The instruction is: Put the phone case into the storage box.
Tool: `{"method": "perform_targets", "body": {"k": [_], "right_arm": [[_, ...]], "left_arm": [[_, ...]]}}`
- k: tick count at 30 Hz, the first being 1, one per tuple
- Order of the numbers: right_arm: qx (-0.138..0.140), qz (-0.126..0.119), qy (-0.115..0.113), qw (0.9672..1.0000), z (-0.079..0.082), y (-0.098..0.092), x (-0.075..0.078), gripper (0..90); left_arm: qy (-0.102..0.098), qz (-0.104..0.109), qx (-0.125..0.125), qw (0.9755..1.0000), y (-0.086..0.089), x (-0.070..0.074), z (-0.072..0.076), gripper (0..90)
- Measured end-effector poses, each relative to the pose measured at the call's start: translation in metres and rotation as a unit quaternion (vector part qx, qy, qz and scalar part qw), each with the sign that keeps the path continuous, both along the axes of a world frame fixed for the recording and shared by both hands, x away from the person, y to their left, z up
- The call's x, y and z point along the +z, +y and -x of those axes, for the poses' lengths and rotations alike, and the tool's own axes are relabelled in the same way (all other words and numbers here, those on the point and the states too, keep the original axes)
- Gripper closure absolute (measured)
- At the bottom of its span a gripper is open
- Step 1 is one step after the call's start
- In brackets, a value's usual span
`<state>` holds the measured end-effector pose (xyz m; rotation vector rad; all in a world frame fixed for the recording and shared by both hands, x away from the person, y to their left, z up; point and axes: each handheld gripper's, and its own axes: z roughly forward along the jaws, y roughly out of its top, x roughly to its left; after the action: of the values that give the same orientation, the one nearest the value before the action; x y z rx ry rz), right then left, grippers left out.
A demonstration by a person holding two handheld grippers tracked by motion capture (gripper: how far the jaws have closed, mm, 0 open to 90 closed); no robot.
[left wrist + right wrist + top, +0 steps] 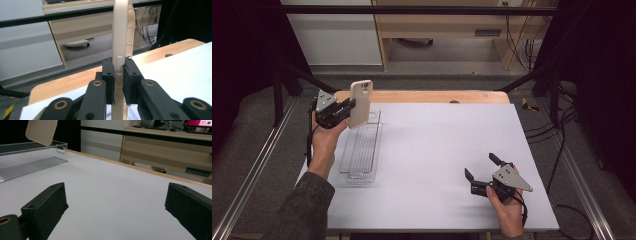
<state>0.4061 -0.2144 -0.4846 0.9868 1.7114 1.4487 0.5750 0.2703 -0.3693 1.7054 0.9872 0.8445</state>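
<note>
A beige phone case [360, 103] hangs upright above the far end of a clear plastic tray [362, 147] at the table's left. My left gripper [352, 106] is shut on the case's edge. In the left gripper view the case [121, 37] stands edge-on between the two pads [109, 75], which press on it from both sides. My right gripper [481, 166] rests low over the white mat at the front right, open, with nothing between its jaws. The right gripper view shows the case's lower corner [41, 131] over the tray [30, 162].
A white mat [437, 150] covers the wooden table [422, 96], whose far edge shows bare. A pale wooden desk [437, 30] and cables stand beyond the table. Metal frame rails run along both sides.
</note>
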Motion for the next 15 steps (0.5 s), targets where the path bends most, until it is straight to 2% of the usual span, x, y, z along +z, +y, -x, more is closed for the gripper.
{"method": "perform_targets", "body": {"k": [4, 10, 15], "right_arm": [[-0.001, 0.0, 0.0, 1.0, 0.0, -0.001, 0.0, 3.9], [0.0, 0.0, 0.001, 1.0, 0.0, -0.001, -0.001, 3.9], [0.002, 0.002, 0.001, 1.0, -0.001, 0.0, -0.001, 3.9]], "left_arm": [[0.011, 0.003, -0.003, 0.9999, -0.005, -0.005, -0.004, 80.3], [0.025, -0.004, -0.008, 0.9996, -0.008, -0.013, -0.011, 80.3], [0.028, -0.001, -0.008, 0.9996, -0.011, -0.015, -0.012, 80.3]]}}
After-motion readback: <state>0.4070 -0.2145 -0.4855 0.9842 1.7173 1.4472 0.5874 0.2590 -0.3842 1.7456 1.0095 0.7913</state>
